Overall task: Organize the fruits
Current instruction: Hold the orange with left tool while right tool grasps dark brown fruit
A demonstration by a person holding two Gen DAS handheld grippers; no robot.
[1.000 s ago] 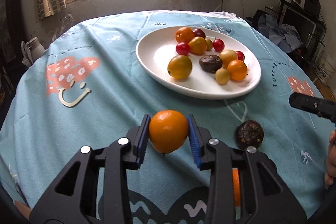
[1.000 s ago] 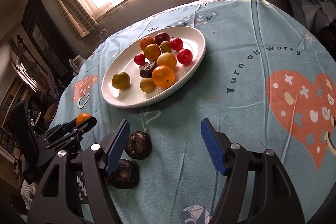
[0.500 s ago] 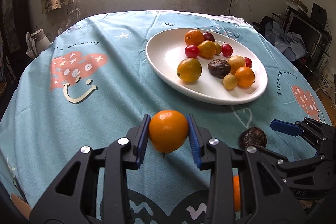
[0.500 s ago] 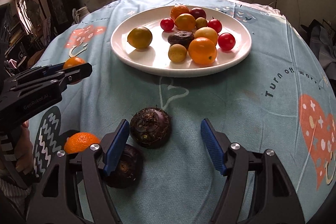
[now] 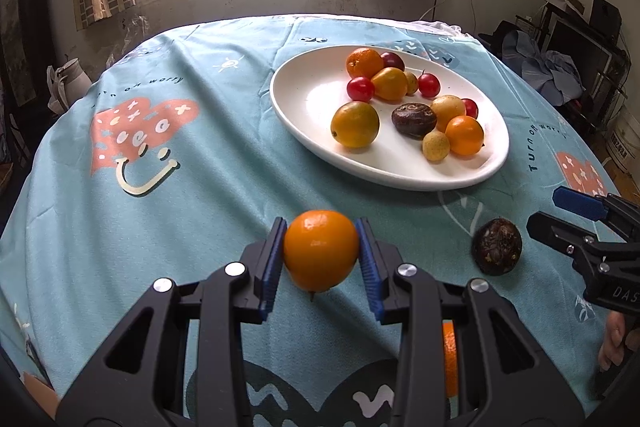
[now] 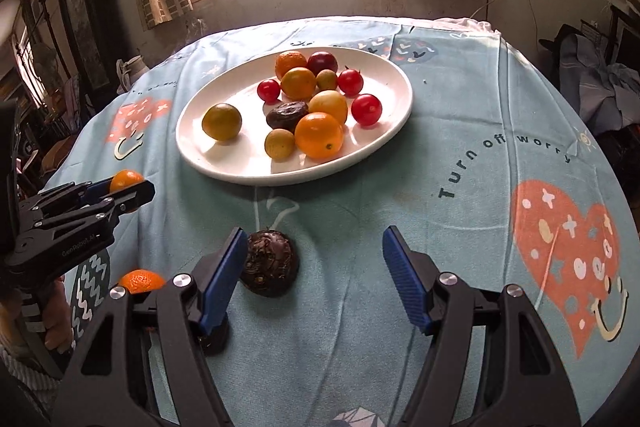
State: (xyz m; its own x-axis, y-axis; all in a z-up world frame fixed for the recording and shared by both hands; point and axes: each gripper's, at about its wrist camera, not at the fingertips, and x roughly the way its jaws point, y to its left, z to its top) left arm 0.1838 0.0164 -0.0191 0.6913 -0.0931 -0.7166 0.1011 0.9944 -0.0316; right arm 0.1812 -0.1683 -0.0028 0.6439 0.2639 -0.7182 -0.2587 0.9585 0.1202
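We see left gripper (image 5: 321, 255) pinching an orange (image 5: 321, 250); right gripper (image 6: 316, 279) spread, dark fruit (image 6: 270, 263) beside its 9 o'clock pad. Cloth (image 6: 460, 131) reads "Turn off worry".

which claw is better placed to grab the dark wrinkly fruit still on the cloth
Right. The right claw is open, and the dark fruit lies just inside its left finger. The left claw is already shut on an orange fruit, so it is not free.
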